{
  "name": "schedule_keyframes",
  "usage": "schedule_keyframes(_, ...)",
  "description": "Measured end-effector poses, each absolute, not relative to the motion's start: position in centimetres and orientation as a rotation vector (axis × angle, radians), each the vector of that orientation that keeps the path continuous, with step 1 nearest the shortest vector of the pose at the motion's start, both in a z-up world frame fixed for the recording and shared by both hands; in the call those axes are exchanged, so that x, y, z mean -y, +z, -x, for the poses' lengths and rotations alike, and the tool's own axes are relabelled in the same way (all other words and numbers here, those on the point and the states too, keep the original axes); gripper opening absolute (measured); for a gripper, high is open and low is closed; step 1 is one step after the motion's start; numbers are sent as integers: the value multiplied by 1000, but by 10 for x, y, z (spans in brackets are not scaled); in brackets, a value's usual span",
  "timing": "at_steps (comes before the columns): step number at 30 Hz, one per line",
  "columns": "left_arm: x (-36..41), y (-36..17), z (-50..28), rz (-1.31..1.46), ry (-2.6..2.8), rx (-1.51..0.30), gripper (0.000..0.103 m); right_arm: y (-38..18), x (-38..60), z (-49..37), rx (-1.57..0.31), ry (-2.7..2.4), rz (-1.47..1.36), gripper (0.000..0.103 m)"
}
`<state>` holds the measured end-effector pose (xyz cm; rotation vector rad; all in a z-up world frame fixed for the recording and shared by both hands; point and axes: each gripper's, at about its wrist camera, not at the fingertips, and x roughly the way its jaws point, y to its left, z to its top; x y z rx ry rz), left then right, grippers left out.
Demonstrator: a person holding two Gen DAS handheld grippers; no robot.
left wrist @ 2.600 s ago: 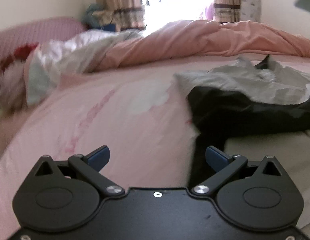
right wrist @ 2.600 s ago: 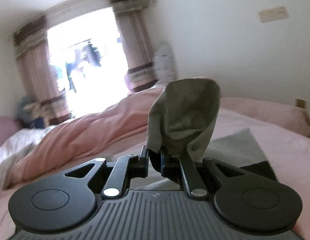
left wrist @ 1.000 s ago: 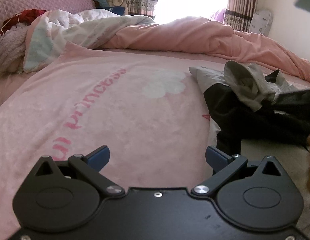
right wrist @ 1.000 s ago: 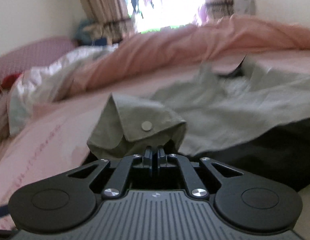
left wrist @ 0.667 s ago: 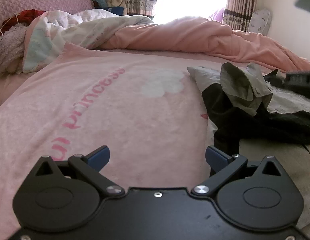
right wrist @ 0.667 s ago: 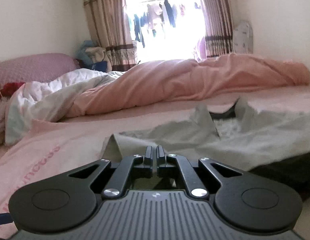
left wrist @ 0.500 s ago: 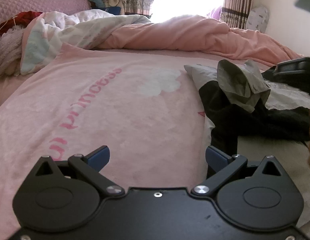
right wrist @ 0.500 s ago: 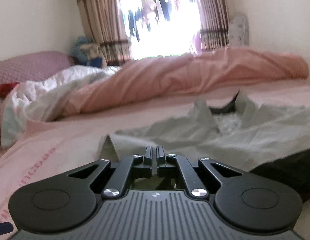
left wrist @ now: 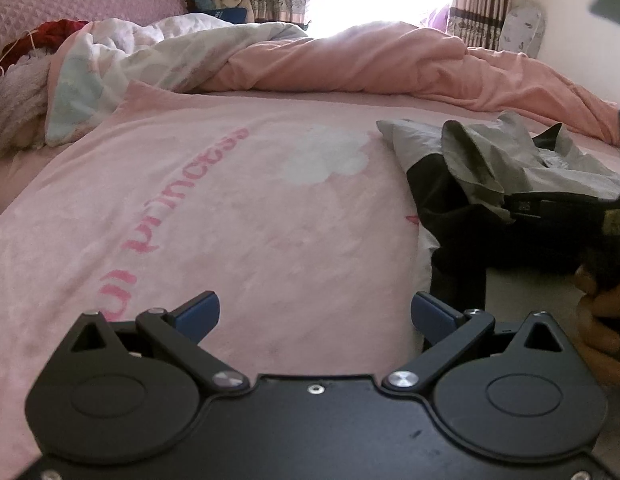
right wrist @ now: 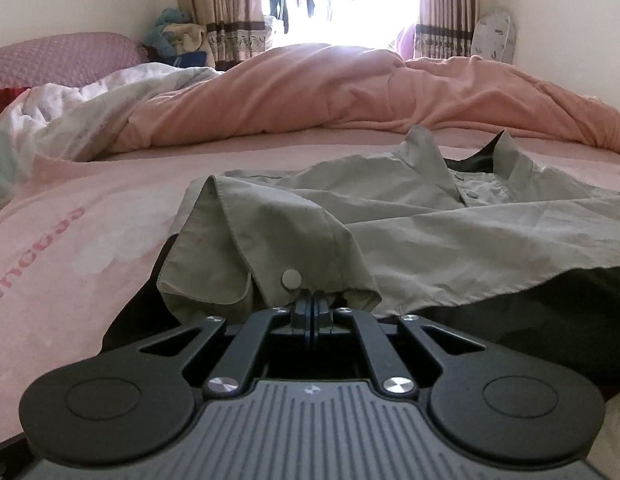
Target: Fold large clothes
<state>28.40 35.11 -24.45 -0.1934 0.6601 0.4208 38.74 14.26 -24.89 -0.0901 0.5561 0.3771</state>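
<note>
A grey shirt [right wrist: 410, 232] of thin, matt woven cloth lies creased, its cuff [right wrist: 270, 248] fastened by a smooth, dull snap button [right wrist: 291, 279], over a darker black matt fabric panel [left wrist: 442, 200]. Beneath it spreads a soft, fleecy pink blanket [left wrist: 230, 208] with a slightly napped surface, and behind it a plush, rumpled peach duvet [right wrist: 350, 96]. The left tool [left wrist: 314, 314] is smooth matt black plastic with blue pads [left wrist: 200, 312] and bright metal rivets; the right tool [right wrist: 312, 304] has a ribbed grey plastic housing.
</note>
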Motion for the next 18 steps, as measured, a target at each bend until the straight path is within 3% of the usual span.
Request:
schedule_keyframes(6, -352, -243, -282, 199, 420, -653, 103, -241, -134, -385, -567, 392, 58, 1)
schedule_keyframes(11, -351, -239, -277, 194, 417, -634, 103, -202, -87, -348, -530, 461, 51, 1)
schedule_keyframes(14, -345, -233, -268, 194, 374, -618, 103, -174, -26, -319, -497, 440, 123, 8)
schedule_keyframes(17, -329, -222, -236, 182, 384, -537, 103, -159, 52, -292, -488, 363, 202, 43)
schedule_keyframes(18, -324, -219, -221, 175, 361, -503, 103, -158, 78, -285, -506, 354, 242, 69)
